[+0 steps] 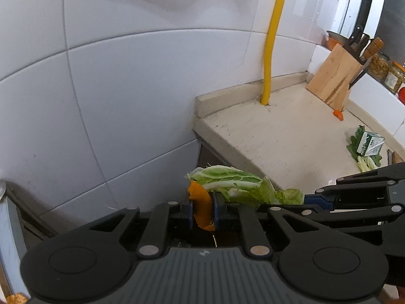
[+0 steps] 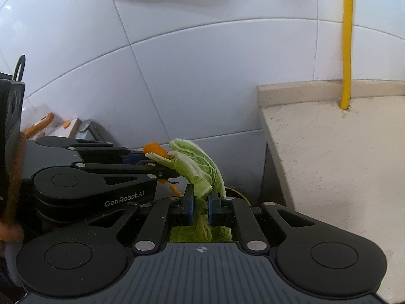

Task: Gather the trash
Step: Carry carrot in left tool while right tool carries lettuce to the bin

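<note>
- In the left wrist view, white wall tiles [image 1: 114,88] fill the nine o'clock side.
- The left gripper [image 1: 203,211] sits at six o'clock, its fingers pinching an orange peel [image 1: 201,206] that stands upright between the blue pads [image 1: 190,214].
- Just past the peel, toward one o'clock from it, lies a cabbage leaf [image 1: 238,186], touching the peel's upper end.
- The right gripper [image 1: 307,198] reaches in from four o'clock; its tip meets the leaf's right end, though this view does not show the pinch itself.
- A yellow pipe [image 1: 272,43] runs down at one o'clock into the beige countertop [image 1: 278,136].
- At two o'clock stands a wooden knife block [image 1: 334,78], an orange scrap [image 1: 338,114] just beside its foot.
- At three o'clock a small green-and-white carton [image 1: 370,144] lies on leafy greens [image 1: 354,141].
- In the right wrist view, the left gripper [image 2: 162,157] comes in from nine o'clock with the peel [image 2: 155,150] at its tip.
- At centre, the right gripper [image 2: 201,206] has its fingers pressed onto the cabbage leaf [image 2: 202,162], which rises from the pads and curls toward the peel.
- Below the leaf a dark round opening with a yellowish rim [image 2: 240,193] shows; what it belongs to is unclear.
- The countertop [image 2: 341,152] and pipe [image 2: 346,40] take the three and one o'clock side.
</note>
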Available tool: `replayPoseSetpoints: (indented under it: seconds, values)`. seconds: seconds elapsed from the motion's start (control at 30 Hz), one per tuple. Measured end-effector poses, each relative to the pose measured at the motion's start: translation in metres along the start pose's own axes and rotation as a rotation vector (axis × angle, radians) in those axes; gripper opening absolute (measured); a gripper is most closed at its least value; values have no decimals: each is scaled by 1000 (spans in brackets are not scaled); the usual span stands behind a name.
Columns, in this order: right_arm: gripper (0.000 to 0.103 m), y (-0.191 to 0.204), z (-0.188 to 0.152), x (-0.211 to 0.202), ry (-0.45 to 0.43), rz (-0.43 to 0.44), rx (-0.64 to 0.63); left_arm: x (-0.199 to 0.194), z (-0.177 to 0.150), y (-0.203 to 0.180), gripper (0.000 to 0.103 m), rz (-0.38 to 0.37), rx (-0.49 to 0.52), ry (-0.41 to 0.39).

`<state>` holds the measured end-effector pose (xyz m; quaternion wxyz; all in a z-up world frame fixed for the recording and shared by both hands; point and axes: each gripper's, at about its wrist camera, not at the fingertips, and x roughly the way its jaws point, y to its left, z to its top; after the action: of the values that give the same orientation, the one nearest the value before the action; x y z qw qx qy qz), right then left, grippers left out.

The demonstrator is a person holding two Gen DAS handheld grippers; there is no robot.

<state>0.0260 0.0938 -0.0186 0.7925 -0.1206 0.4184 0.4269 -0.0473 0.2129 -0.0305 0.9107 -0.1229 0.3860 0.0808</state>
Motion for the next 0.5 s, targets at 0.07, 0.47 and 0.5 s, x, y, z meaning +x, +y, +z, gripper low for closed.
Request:
replayPoseSetpoints:
  seconds: [0.07,0.47,0.5]
  values:
    - [14,2,0,5,8,-2,0,3,-2,4,10,3,-6,10]
    - [14,2,-1,45,78,2,26,37,-10,25,10,15,-52,99]
    - [14,1,0,48,83,1,27,40,-10,27,10,17,-55,108]
